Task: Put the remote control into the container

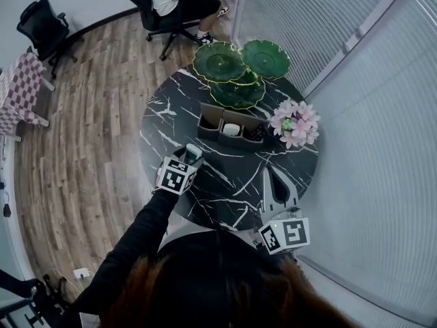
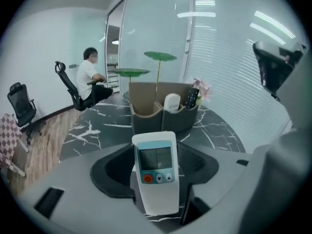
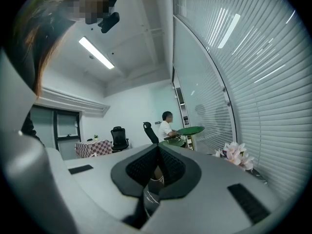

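A white remote control [image 2: 156,172] with a small screen and an orange button stands tilted between the jaws of my left gripper [image 2: 155,179]; the black pads touch both its sides. From the head view the remote control [image 1: 193,153] sticks out of the left gripper [image 1: 190,157] just short of the brown divided container [image 1: 229,127]. That container [image 2: 146,113] holds a white object and a black remote. My right gripper [image 1: 274,178] hovers over the near right of the table, jaws shut and empty, as the right gripper [image 3: 157,152] view confirms.
The round black marble table [image 1: 225,183] also carries green lotus-leaf trays [image 1: 235,70] at the back and pink flowers [image 1: 295,123] right of the container. A glass wall with blinds runs along the right. A seated person [image 1: 174,2] and a black chair [image 1: 41,26] are farther off.
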